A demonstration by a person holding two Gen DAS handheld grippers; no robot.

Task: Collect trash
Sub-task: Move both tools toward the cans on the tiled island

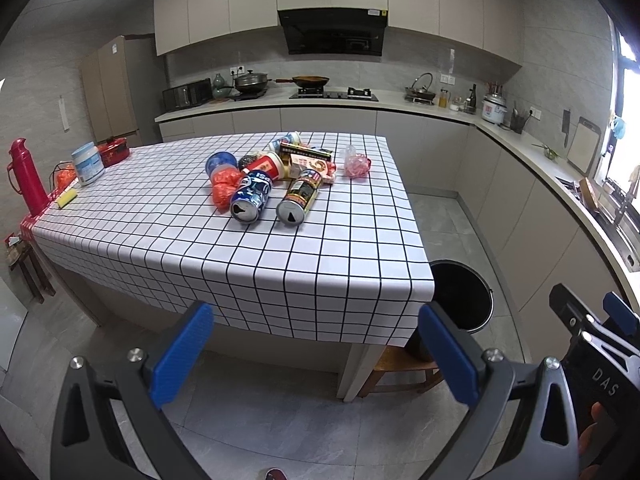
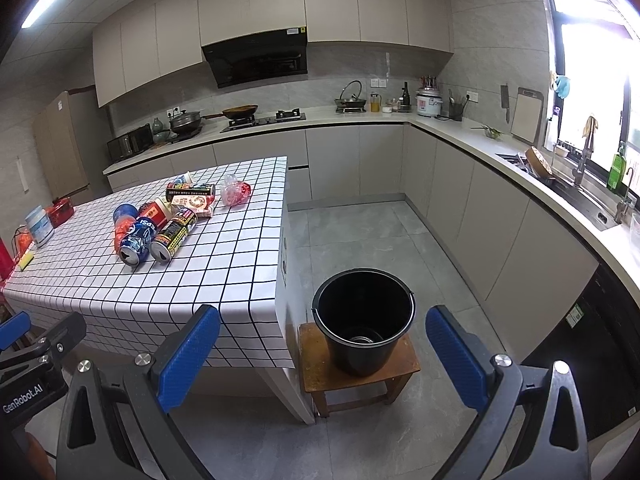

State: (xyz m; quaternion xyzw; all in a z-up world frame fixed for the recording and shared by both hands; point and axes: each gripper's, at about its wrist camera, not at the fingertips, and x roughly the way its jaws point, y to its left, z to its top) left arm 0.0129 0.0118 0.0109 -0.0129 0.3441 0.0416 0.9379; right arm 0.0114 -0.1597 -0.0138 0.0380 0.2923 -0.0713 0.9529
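A pile of trash lies mid-table on the checked tablecloth: a blue Pepsi can on its side, a dark can beside it, orange crumpled plastic, a red cup, cartons and a pink bag. The cans also show in the right wrist view: the Pepsi can and the dark can. A black bucket stands on a wooden stool right of the table, something round at its bottom. My left gripper and right gripper are open, empty, short of the table.
A red thermos, a white tub, a red box and a yellow sponge stand at the table's left end. Kitchen counters with stove and sink run along the back and right. Grey floor lies between.
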